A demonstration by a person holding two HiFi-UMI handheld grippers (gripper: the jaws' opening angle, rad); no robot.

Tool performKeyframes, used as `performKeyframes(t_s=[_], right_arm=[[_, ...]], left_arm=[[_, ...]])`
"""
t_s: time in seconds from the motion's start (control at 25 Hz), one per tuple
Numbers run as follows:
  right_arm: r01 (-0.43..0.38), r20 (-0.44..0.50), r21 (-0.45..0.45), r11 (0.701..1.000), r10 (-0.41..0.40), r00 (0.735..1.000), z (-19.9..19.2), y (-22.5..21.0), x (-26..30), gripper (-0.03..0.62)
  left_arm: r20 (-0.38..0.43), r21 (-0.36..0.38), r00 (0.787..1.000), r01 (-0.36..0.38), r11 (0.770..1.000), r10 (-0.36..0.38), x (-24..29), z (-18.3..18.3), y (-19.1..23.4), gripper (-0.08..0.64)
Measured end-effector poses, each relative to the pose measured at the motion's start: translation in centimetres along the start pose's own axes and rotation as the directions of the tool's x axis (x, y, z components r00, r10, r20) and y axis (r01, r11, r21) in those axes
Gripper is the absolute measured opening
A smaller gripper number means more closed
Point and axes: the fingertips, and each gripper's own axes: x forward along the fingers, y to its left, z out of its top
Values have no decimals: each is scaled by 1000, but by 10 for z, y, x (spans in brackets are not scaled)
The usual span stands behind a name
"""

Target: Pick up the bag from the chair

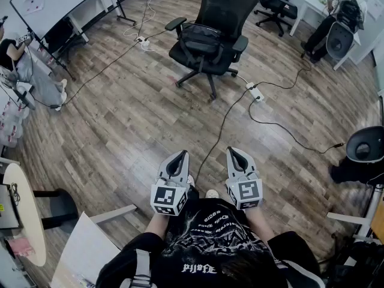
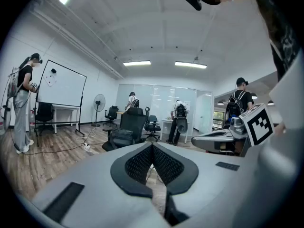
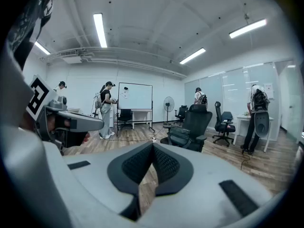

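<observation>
Resting on the seat of the black office chair [image 1: 227, 5] across the wooden floor [image 1: 132, 119], the dark bag [image 1: 201, 39] lies well apart from the left gripper [image 1: 179, 155] and right gripper [image 1: 234, 152], held side by side, each with jaws pressed together on nothing

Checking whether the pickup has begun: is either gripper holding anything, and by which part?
Nothing is held. The left gripper and right gripper are shut and empty; the bag lies on the chair, well ahead.
</observation>
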Motion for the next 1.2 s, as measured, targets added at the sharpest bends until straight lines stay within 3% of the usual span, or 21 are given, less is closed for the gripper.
performKeyframes(t_s=[0.36,0.6,0.68,0.8,0.88,0.96,1.12,1.2], right_arm=[[-24,9,7,1000,24,1000,-4,5,-1,3],[-46,-13,72,996,47,999,-10,7,10,6],[-63,-21,92,994,65,998,-11,7,14,61],[-62,-30,96,993,66,997,-13,6,19,61],[-58,-28,101,993,62,998,-12,5,23,64],[-54,-31,105,993,58,998,-11,2,28,155],[-47,-28,95,994,50,998,-8,-5,37,158],[-49,-26,91,995,51,998,-7,-6,40,232]], left_arm=[[-3,-28,1000,2,1000,-2,-1,-6,-4,3],[-27,-77,999,41,996,-43,5,-11,-2,3],[-37,-106,998,52,993,-56,9,-13,-1,3],[-30,-142,998,57,988,-62,13,-12,5,3],[-29,-161,997,66,985,-72,17,-10,9,50],[-37,-170,996,72,983,-80,23,-10,14,122],[-27,-144,999,28,989,-33,32,-5,28,258],[-27,-142,999,28,990,-32,35,-4,31,270]])
